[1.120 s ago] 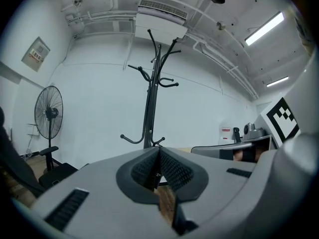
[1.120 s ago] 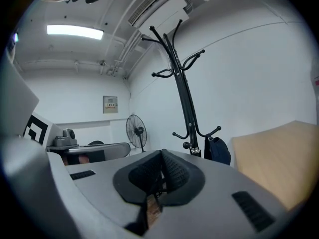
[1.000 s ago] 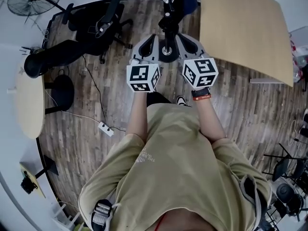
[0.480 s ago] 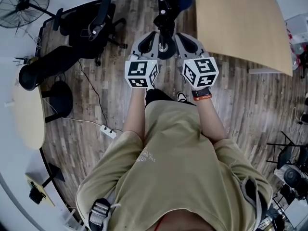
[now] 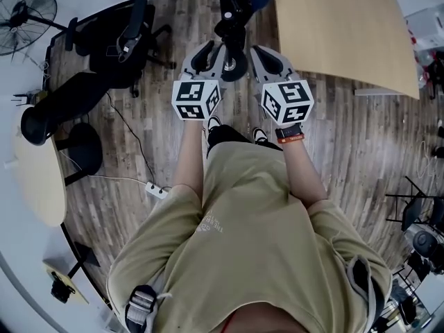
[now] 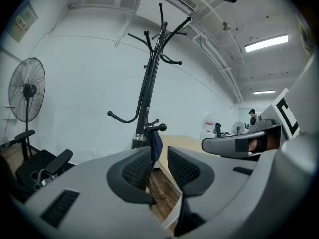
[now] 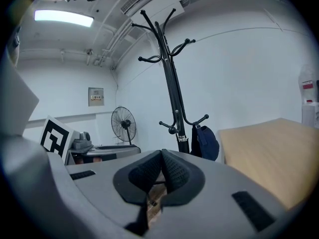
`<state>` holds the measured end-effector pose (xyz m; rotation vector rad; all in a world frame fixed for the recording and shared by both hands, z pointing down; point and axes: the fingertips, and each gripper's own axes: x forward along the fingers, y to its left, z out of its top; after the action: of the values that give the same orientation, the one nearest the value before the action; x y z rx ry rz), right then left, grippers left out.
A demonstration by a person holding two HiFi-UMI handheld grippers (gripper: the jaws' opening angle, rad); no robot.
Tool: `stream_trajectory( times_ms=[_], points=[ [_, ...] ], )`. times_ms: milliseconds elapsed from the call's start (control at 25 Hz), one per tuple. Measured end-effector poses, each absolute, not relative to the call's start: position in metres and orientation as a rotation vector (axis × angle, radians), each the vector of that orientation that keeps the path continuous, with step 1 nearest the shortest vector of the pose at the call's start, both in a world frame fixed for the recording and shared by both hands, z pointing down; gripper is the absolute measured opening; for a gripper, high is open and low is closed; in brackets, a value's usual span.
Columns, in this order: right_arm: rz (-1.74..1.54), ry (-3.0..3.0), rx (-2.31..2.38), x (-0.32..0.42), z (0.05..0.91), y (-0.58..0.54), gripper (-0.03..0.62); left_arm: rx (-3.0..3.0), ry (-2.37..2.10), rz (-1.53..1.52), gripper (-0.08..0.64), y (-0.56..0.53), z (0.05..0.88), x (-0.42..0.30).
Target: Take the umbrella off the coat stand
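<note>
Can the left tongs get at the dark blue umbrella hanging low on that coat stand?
Probably yes. The left tongs, jaws opening and empty, point straight at the umbrella on a lower hook of the coat stand. Nothing visible stands between them, though the tongs are not yet touching it.

The coat stand [image 5: 232, 26] rises from the floor [image 5: 347, 158] straight ahead of the person [image 5: 243, 241], with its base near their shoes. The umbrella [image 7: 183, 145] hangs low against the pole, under a low hook. A cap [image 7: 205, 142] hangs just to its right, between the pole and the surface [image 5: 340, 33]. That surface fills the space right of the stand. Left of the stand sits an office chair [image 5: 121, 37], and a fan [image 5: 21, 12] stands farther left by the wall. A round side surface [image 5: 35, 168] lies at the far left. A power strip [image 5: 155, 188] lies on the floor between it and the person.
</note>
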<state>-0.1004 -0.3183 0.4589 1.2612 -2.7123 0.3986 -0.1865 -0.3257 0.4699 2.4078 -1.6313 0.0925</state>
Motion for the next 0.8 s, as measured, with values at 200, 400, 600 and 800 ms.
stream_trajectory(
  times_ms=[200,400,600,800],
  points=[
    [0.409,-2.707,1.274,-0.107,0.461,-0.326,0.015,2.442,-1.570,0.159,0.165,-0.341,0.486,-0.191],
    [0.416,-2.702,1.293,-0.110,0.462,-0.335,0.015,2.476,-1.481,0.158,0.198,-0.355,0.498,-0.192],
    [0.418,-2.695,1.310,-0.112,0.463,-0.340,0.015,2.516,-1.446,0.200,0.211,-0.366,0.512,-0.195],
    [0.418,-2.691,1.320,-0.115,0.463,-0.348,0.015,2.560,-1.387,0.247,0.241,-0.379,0.527,-0.192]
  ],
)
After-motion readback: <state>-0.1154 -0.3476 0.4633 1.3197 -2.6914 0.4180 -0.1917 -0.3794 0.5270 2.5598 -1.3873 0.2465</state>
